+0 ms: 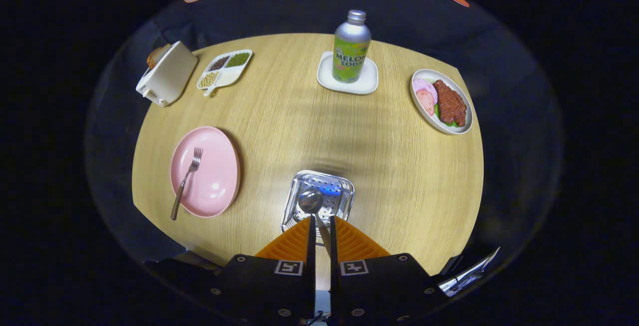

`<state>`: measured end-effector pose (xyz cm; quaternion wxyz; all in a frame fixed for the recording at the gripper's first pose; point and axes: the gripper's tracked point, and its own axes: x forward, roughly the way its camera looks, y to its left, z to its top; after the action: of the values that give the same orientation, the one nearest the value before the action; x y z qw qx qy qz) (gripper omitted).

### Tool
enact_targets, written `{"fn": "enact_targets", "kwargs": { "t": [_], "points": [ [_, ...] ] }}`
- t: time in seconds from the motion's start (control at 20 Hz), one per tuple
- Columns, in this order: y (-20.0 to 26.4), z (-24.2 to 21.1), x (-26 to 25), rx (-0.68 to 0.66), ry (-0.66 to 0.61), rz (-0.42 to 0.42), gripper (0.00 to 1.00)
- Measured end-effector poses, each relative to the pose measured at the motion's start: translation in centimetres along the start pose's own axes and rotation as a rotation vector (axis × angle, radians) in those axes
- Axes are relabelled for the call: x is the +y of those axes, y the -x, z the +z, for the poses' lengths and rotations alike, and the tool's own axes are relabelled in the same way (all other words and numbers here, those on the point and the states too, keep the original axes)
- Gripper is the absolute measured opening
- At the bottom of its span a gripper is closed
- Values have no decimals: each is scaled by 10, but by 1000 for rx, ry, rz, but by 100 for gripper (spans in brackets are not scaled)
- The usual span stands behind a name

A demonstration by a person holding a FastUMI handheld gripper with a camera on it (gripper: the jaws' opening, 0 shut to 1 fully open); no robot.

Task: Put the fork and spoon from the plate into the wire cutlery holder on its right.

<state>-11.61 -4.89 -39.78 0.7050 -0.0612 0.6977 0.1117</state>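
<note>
Fingers [320, 228] clamp the thin handle of the spoon [311, 201], whose shiny round bowl hangs just ahead of them, over the open top of the holder [319, 198]. That holder is a bright metal basket, squarish with rounded corners, its floor pierced with rows of small holes; it stands on the worktop [309, 121], a round top of pale wood with fine straight grain. Well apart to the holder's left lies the plate [205, 171], pink, smooth and glossy, slightly oval in this view. On it rests the fork [185, 182], steel tines toward the far side, its dark wooden handle jutting over the plate's near rim. Beyond, a metal bottle [351, 46] with a screw cap stands on a white rounded-square coaster [348, 80]. To the far right sits an oval white dish [441, 101] of meat slices. At the far left are a white toaster [166, 73] and a white divided tray [225, 69] of beans.
</note>
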Motion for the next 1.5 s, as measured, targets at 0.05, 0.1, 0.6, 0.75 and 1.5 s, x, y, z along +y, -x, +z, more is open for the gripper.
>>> {"fn": "enact_targets", "kwargs": {
  "t": [0.05,0.1,0.6,0.75,1.5],
  "points": [
    [6,11,1,-63,-7,-1,13],
    [12,23,3,-127,-19,-7,13],
    [94,94,13,-671,-156,-110,53],
    [113,104,19,-798,-228,-145,68],
    [143,105,127,-1050,-170,-172,79]
  ]
}}
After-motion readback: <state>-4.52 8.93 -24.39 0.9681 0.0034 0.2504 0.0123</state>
